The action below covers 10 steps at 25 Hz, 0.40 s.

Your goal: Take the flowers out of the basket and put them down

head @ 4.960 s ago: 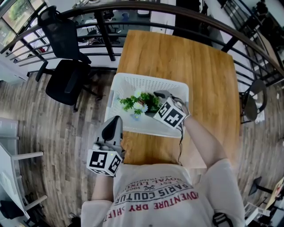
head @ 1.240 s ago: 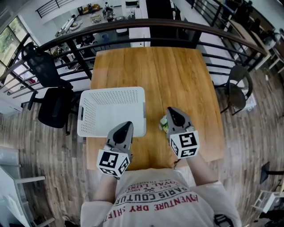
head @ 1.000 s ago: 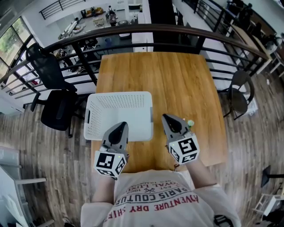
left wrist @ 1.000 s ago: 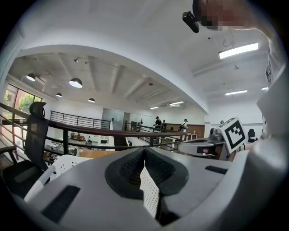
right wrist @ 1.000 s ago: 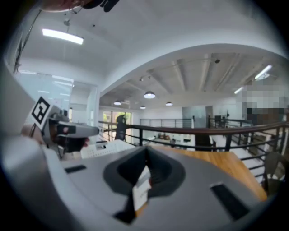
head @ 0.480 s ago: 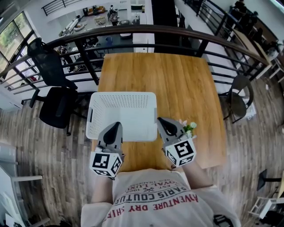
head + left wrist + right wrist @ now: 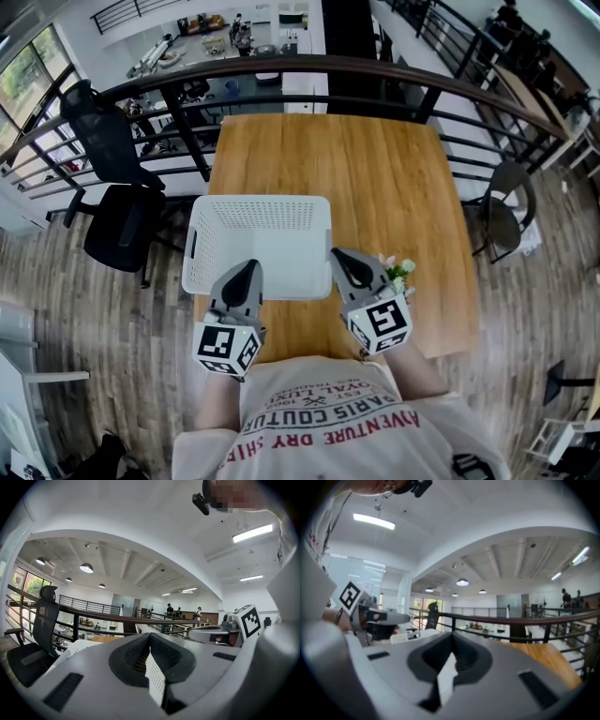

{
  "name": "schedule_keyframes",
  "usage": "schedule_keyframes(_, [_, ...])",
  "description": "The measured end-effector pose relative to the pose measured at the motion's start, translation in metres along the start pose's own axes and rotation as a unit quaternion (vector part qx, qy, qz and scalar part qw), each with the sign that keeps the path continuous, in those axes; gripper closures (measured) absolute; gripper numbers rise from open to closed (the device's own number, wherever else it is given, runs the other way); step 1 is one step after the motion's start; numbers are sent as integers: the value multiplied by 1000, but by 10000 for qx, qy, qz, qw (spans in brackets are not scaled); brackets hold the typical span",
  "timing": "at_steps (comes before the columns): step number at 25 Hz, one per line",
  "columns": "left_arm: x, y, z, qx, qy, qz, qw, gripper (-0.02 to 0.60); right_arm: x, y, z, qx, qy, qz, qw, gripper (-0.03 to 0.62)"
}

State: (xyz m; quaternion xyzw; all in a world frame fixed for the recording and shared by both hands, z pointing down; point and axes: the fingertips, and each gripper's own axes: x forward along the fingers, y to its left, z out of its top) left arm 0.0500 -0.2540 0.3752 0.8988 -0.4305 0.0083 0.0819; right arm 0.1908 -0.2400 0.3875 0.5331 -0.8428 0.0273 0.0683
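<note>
The white perforated basket (image 7: 260,202) stands empty on the left half of the wooden table (image 7: 375,159). A small bunch of flowers (image 7: 397,273) with white blooms and green leaves lies on the table, out of the basket, just right of my right gripper (image 7: 337,254). That gripper is shut with nothing in it, level with the basket's near right corner. My left gripper (image 7: 249,266) is shut and empty too, over the basket's near rim. In the left gripper view the jaws (image 7: 149,634) meet; in the right gripper view the jaws (image 7: 452,645) meet as well.
A dark metal railing (image 7: 328,64) curves round the table's far side. A black office chair (image 7: 117,202) stands left of the table and a dark chair (image 7: 506,202) right of it. The person's torso is at the table's near edge.
Five seconds ago my right gripper was on the flowers inside the basket; now they lie on the table. Over the last second the right gripper drew left, off the flowers.
</note>
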Motion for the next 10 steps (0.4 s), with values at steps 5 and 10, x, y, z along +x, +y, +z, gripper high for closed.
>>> schedule_keyframes(5, [-1, -4, 1, 32, -7, -44, 10000, 555, -5, -1, 3, 21, -90, -92, 9999, 566])
schedule_keyframes(10, [1, -8, 3, 59, -3, -98, 9999, 555, -9, -3, 4, -20, -140, -135, 9998, 566])
